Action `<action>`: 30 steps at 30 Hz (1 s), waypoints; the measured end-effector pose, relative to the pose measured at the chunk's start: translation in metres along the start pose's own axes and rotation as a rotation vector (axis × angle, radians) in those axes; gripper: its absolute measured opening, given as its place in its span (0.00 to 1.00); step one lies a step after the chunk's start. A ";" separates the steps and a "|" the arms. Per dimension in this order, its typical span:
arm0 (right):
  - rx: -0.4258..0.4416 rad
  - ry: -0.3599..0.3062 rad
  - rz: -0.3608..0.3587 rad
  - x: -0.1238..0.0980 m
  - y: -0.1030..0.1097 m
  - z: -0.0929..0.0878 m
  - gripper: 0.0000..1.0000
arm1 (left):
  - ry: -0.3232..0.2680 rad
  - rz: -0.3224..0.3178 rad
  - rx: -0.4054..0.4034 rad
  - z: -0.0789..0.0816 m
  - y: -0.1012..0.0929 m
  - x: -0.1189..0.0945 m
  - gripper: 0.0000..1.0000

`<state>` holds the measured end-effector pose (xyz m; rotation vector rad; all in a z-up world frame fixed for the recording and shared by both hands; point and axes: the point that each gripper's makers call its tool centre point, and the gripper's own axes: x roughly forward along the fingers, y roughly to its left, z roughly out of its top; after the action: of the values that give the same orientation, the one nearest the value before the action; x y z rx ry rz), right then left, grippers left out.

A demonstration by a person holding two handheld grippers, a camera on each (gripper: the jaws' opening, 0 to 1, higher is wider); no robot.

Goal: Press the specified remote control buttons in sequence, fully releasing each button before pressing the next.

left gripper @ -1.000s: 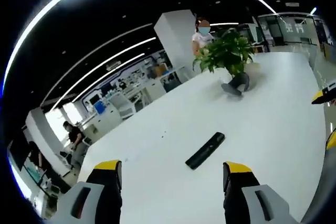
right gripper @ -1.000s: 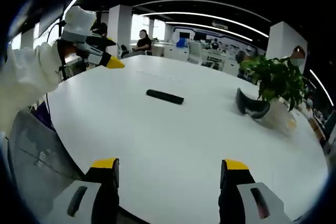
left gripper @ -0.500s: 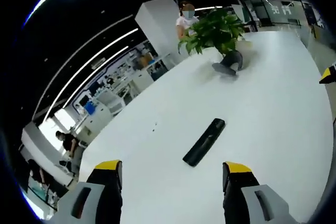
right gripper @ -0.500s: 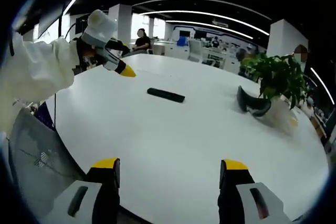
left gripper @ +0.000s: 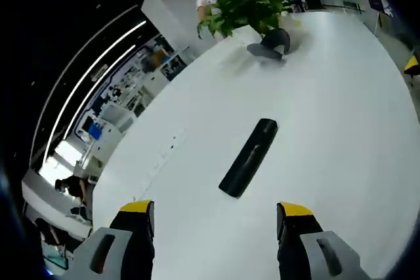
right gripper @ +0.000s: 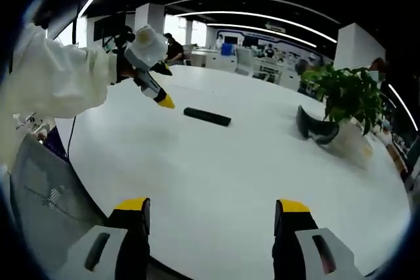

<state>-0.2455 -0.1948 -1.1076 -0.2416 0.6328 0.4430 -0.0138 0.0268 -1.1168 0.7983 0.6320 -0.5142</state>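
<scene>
Near the centre of the left gripper view, a remote control (left gripper: pixel 249 157) is seen lying flat on the white bench (left gripper: pixel 341 129), running diagonally from lower left to upper right, just ahead of the left tongs (left gripper: pixel 214 211). These tongs are spread wide, with nothing between the yellow-tipped jaws. In the right gripper view the same remote control (right gripper: pixel 207 117) lies left of centre in the upper half, well apart from the right tongs (right gripper: pixel 211 208), which are likewise held wide and empty at the bottom of the frame. The left tongs (right gripper: pixel 164 101) are also seen there at upper left, carried by a white sleeve (right gripper: pixel 56 83), with one yellow tip pointing down towards the bench just left of the remote; from that side their opening cannot be told.

The step in hand is judged to be the approach to the first button; no contact is made yet. A single jaw tip would next need to be lowered squarely onto the chosen key, pressed, then lifted fully clear. The buttons themselves are too small to be made out.

The remote is a slim, matte black bar with rounded ends, probably light enough to skid on the smooth, glossy bench. A leafy potted plant (right gripper: pixel 348 100) and a curved dark headset-like object (right gripper: pixel 314 129) stand at the right.
</scene>
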 end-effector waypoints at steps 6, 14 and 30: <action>0.001 0.006 -0.003 0.000 -0.001 -0.001 0.76 | 0.045 -0.028 0.059 -0.005 -0.004 0.016 0.78; -0.003 0.015 -0.005 0.001 -0.001 -0.003 0.76 | 0.093 -0.080 0.120 -0.007 -0.011 0.033 0.77; -0.003 0.029 -0.002 0.004 0.000 -0.005 0.76 | 0.177 -0.145 0.179 -0.011 -0.022 0.063 0.75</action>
<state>-0.2451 -0.1954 -1.1138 -0.2518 0.6602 0.4392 0.0129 0.0107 -1.1764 0.9791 0.8199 -0.6433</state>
